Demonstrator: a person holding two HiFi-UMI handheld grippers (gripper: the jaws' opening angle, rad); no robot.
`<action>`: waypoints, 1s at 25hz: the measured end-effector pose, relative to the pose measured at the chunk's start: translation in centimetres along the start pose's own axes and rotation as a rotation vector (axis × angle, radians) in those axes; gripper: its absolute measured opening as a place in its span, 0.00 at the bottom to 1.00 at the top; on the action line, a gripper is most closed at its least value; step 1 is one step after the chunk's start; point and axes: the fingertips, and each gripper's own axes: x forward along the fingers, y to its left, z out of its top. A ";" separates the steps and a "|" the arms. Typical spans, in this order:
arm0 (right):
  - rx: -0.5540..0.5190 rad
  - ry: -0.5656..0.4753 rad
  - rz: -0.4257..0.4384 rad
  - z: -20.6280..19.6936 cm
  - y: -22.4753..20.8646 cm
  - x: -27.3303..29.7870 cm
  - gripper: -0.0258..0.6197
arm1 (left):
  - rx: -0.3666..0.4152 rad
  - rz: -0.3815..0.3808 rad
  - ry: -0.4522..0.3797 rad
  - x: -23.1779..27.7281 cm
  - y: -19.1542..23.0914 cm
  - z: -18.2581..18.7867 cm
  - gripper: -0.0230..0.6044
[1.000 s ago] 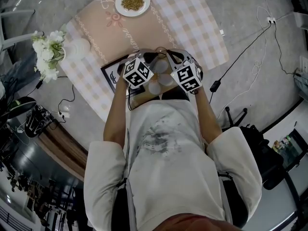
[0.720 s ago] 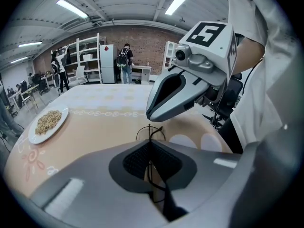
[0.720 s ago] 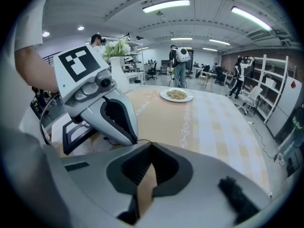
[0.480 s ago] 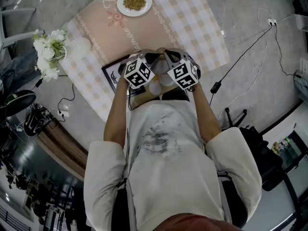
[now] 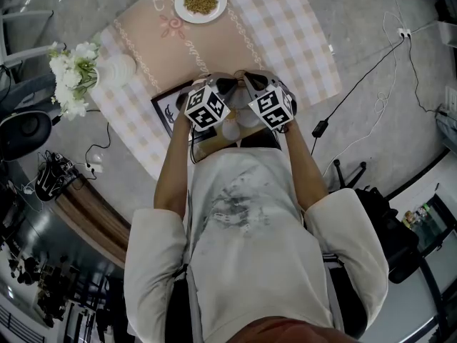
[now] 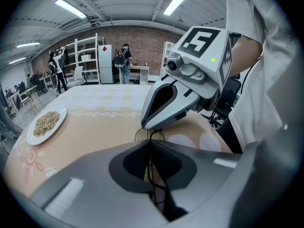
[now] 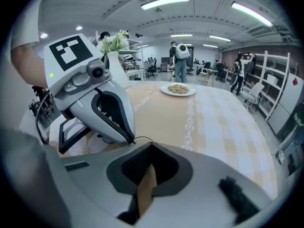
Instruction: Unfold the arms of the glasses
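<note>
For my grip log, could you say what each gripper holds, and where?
The left gripper pinches the thin black wire glasses by a frame wire; the right gripper is shut beside them, its hold unclear.

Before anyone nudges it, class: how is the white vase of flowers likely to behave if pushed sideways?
The vase looks fairly narrow with a flower bunch spreading above it, so it is probably top-heavy and apt to tip. Its smooth white surface suggests ceramic, likely breakable, and it stands near a corner of the table, so a fall seems possible.
</note>
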 end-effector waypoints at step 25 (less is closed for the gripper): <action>-0.057 0.101 0.017 -0.1 0.2 0.4 0.06 | 0.032 0.024 -0.029 -1.0 -0.8 0.8 0.05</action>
